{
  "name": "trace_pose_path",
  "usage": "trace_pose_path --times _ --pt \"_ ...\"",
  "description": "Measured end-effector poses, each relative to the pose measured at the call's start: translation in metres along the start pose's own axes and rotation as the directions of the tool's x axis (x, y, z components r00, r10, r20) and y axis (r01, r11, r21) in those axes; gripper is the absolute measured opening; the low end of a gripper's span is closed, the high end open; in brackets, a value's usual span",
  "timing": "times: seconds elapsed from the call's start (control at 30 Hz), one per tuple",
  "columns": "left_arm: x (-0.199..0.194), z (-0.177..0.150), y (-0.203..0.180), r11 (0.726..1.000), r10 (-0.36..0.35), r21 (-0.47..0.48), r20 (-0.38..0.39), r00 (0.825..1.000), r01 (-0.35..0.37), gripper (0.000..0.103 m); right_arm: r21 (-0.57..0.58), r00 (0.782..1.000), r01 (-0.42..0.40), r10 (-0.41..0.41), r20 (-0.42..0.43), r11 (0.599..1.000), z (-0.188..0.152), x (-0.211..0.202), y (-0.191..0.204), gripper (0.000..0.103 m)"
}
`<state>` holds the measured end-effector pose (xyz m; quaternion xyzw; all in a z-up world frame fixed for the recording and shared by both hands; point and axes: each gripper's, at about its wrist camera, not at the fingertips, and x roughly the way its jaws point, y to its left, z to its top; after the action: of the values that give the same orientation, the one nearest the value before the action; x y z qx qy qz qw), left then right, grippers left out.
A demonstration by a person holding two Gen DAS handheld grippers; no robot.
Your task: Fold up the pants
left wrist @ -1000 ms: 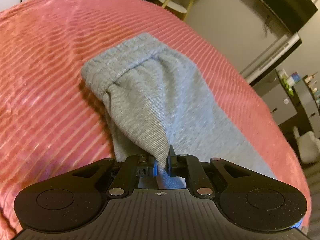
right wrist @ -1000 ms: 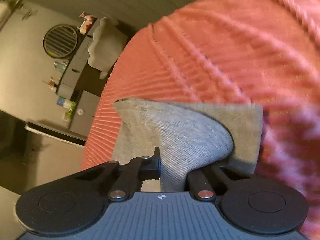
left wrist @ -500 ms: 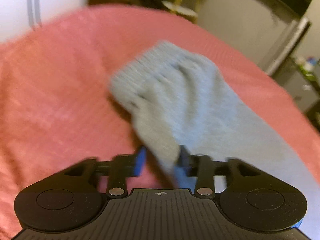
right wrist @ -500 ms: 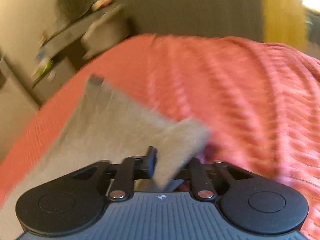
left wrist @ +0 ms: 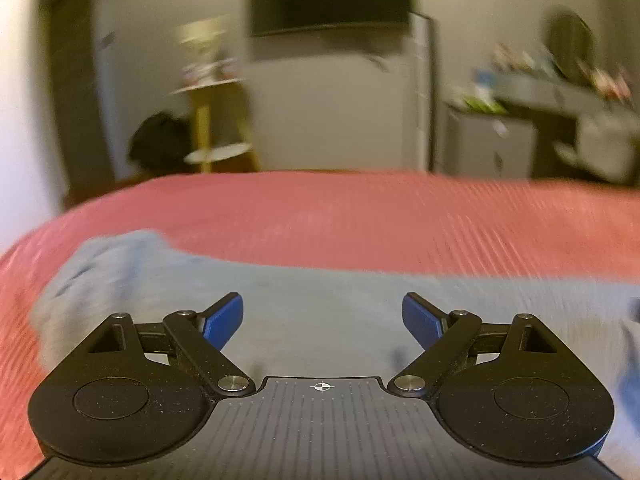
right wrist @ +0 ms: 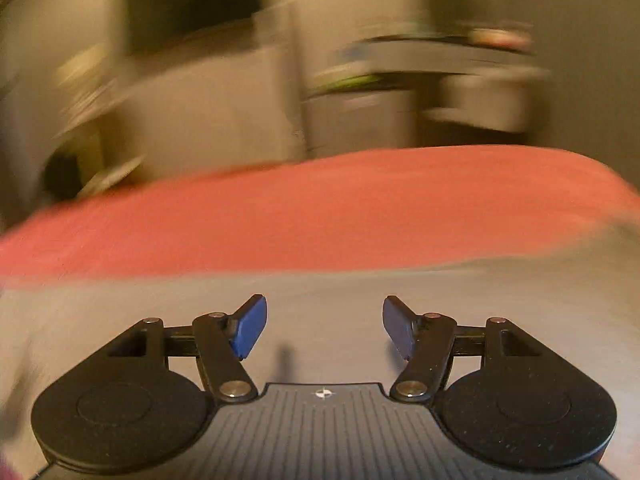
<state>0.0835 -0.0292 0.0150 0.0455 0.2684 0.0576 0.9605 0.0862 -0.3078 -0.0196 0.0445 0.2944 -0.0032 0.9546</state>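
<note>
The grey pants [left wrist: 320, 280] lie flat on the red ribbed bedspread [left wrist: 400, 216], stretched left to right under both grippers. My left gripper [left wrist: 322, 318] is open and empty just above the fabric, its blue pads [left wrist: 224, 322] spread wide. In the right wrist view the pants [right wrist: 320, 296] fill the lower frame on the bedspread [right wrist: 320, 216]. My right gripper [right wrist: 324, 326] is open and empty over them. Both views are blurred by motion.
Beyond the bed's far edge stand a yellow side table [left wrist: 212, 120] with a dark object beside it, a grey cabinet [left wrist: 340, 112] under a dark screen, and a cluttered dresser [left wrist: 552, 120] at the right.
Both grippers have let go of the pants and opened wide. The lifted fabric now lies flat on the bed, and both cameras have tilted up toward the room.
</note>
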Motion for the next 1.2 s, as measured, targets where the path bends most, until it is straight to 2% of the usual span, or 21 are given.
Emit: trace_pose_path --times 0.07,0.13,0.17,0.2,0.27,0.33,0.53,0.63,0.67,0.77,0.83,0.93,0.97,1.0,1.03,1.1,1.13,1.2 --pt "0.017 -0.015 -0.019 0.996 0.015 0.093 -0.008 1.0 -0.015 0.091 -0.15 0.999 -0.026 0.019 -0.048 0.988 -0.008 0.026 0.041 0.068" --pt "0.031 -0.031 -0.021 0.989 0.045 0.144 -0.017 0.999 -0.042 0.094 -0.211 0.998 0.012 -0.023 -0.051 0.977 -0.019 0.044 0.054 0.074" --pt "0.034 -0.036 -0.017 0.99 0.053 0.132 -0.01 0.999 -0.051 0.098 -0.198 0.999 0.038 -0.04 -0.005 0.979 -0.027 0.046 0.052 0.088" --pt "0.037 -0.034 -0.014 0.994 0.051 0.098 -0.011 0.999 -0.049 0.099 -0.171 0.998 0.061 -0.059 0.015 0.983 -0.03 0.048 0.047 0.099" --pt "0.044 -0.027 -0.012 0.998 0.035 0.046 -0.014 0.999 -0.034 0.099 -0.095 0.999 0.036 -0.036 0.005 0.995 -0.022 0.059 0.03 0.099" --pt "0.052 -0.026 -0.008 0.999 0.046 0.03 -0.03 0.998 -0.045 0.102 -0.057 0.998 0.068 -0.068 0.01 0.996 -0.013 0.072 0.02 0.099" --pt "0.057 -0.028 0.006 0.997 -0.002 -0.082 -0.077 0.997 -0.005 0.103 -0.015 0.996 0.078 -0.077 0.037 0.997 -0.001 0.099 0.007 0.099" --pt "0.053 -0.028 0.007 0.997 0.008 -0.08 -0.081 0.997 -0.014 0.103 0.047 0.996 0.083 -0.085 0.04 0.995 0.009 0.107 -0.004 0.099" --pt "0.055 -0.026 0.005 0.997 0.013 -0.076 -0.085 0.996 -0.019 0.103 0.066 0.997 0.069 -0.072 0.037 0.995 0.017 0.12 -0.004 0.099" --pt "0.053 -0.02 0.002 0.996 0.03 -0.082 -0.1 0.994 -0.039 0.103 0.108 0.998 0.024 -0.03 0.06 0.994 0.018 0.117 -0.014 0.099" --pt "0.051 -0.018 0.002 0.995 0.038 -0.085 -0.12 0.992 -0.048 0.103 0.116 0.998 0.007 -0.015 0.065 0.993 0.018 0.117 -0.018 0.097" --pt "0.044 -0.017 0.005 0.992 0.048 -0.107 -0.164 0.985 -0.066 0.103 0.13 0.997 -0.028 0.018 0.071 0.991 0.014 0.111 -0.021 0.081" --pt "0.04 -0.017 0.006 0.99 0.058 -0.114 -0.18 0.982 -0.079 0.103 0.139 0.997 -0.037 0.027 0.072 0.99 0.013 0.108 -0.021 0.067" --pt "0.035 -0.017 0.009 0.989 0.06 -0.123 -0.189 0.98 -0.084 0.103 0.139 0.997 -0.052 0.044 0.063 0.989 0.014 0.108 -0.022 0.045" --pt "0.031 -0.017 0.013 0.988 0.062 -0.127 -0.205 0.977 -0.09 0.103 0.126 0.996 -0.083 0.077 0.051 0.989 0.016 0.105 -0.021 0.038" --pt "0.021 -0.013 0.024 0.983 0.054 -0.157 -0.235 0.97 -0.093 0.102 0.096 0.987 -0.156 0.153 0.038 0.983 0.018 0.096 -0.014 0.036" --pt "0.019 -0.01 0.03 0.982 0.048 -0.168 -0.249 0.967 -0.092 0.102 0.073 0.975 -0.222 0.22 0.026 0.972 0.022 0.093 -0.01 0.036" --pt "0.017 -0.003 0.045 0.978 0.054 -0.174 -0.301 0.952 -0.111 0.098 0.04 0.933 -0.361 0.361 0.001 0.932 0.03 0.087 0.003 0.036"
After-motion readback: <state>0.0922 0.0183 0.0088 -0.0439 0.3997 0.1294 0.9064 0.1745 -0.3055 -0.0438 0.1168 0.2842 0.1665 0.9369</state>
